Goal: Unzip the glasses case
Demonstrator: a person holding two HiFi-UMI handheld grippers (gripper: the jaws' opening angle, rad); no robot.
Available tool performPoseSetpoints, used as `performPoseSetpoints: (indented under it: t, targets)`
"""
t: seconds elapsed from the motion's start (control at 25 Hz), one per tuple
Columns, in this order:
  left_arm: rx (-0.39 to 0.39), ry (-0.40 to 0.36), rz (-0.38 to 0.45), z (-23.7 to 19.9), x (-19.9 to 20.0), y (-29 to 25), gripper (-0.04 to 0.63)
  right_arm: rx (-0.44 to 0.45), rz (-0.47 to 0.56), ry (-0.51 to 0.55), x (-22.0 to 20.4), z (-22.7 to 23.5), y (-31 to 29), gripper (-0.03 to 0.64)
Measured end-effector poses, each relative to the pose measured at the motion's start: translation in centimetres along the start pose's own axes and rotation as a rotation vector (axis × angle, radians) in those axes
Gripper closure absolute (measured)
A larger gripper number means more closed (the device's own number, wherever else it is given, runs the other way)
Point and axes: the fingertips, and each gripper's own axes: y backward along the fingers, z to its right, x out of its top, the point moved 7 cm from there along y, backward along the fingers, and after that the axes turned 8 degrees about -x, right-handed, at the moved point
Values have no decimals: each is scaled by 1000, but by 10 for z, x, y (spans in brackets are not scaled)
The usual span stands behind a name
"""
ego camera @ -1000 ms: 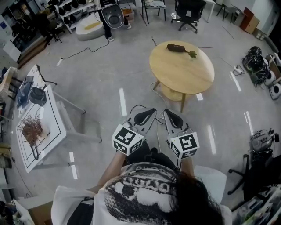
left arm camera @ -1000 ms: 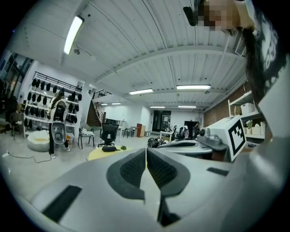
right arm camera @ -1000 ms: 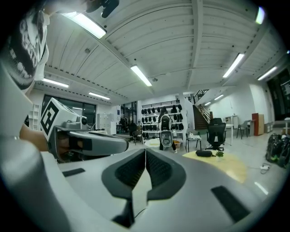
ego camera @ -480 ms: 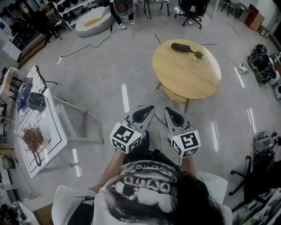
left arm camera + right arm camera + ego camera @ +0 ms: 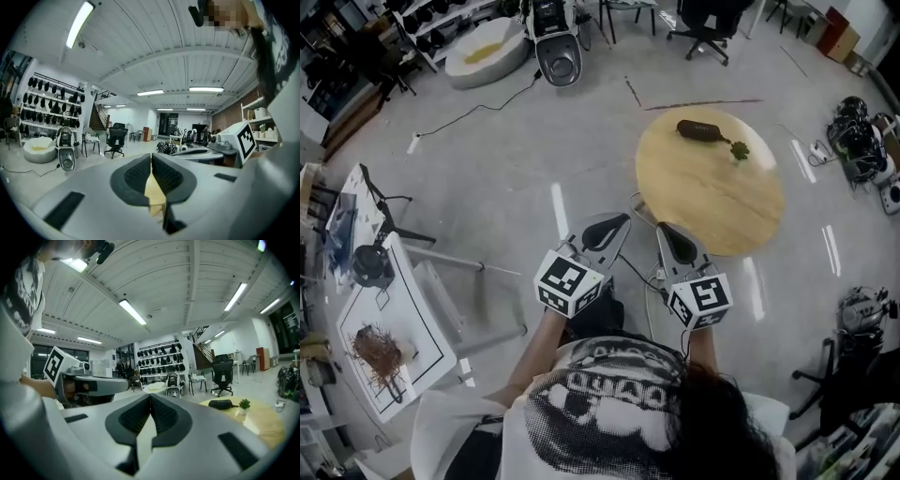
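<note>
A dark glasses case (image 5: 700,129) lies near the far edge of a round wooden table (image 5: 712,192), beside a small green plant (image 5: 738,149). In the right gripper view the glasses case (image 5: 221,404) and the plant (image 5: 243,404) show to the right, on the table (image 5: 255,423). My left gripper (image 5: 617,221) and right gripper (image 5: 662,231) are held side by side in front of the person, short of the table's near edge. Both are shut with nothing between the jaws. Neither touches the case.
A white side table (image 5: 389,323) with a brown tangle and dark items stands at the left. A vacuum-like machine (image 5: 558,52) and a white beanbag (image 5: 483,52) sit on the floor beyond. Office chairs (image 5: 703,23) are at the back. Cables and gear (image 5: 858,141) lie at right.
The person has walked toward the round table, so both grippers now sit close to its near edge. The table and case appear nearer and shifted right. Both jaws stayed shut.
</note>
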Motion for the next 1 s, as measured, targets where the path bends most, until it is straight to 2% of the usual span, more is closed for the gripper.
performPoseSetpoints:
  t: [0.28,0.52,0.76,1.0]
  targets:
    - [-12,12,-23,-86,4,-8,578,-24,-23,-26,11,-2,-81,620]
    - [-32,10,-2,-139,8,-16,578,-78,-24,-60,13,2,-122,620]
    - [-66,53,-6,-154,1,-31,578,-144,-69,-71,7,18,-126,620]
    - [-109,67,-57,-155,-10,-51,578,-179,-108,-121,-5,38,-132,619]
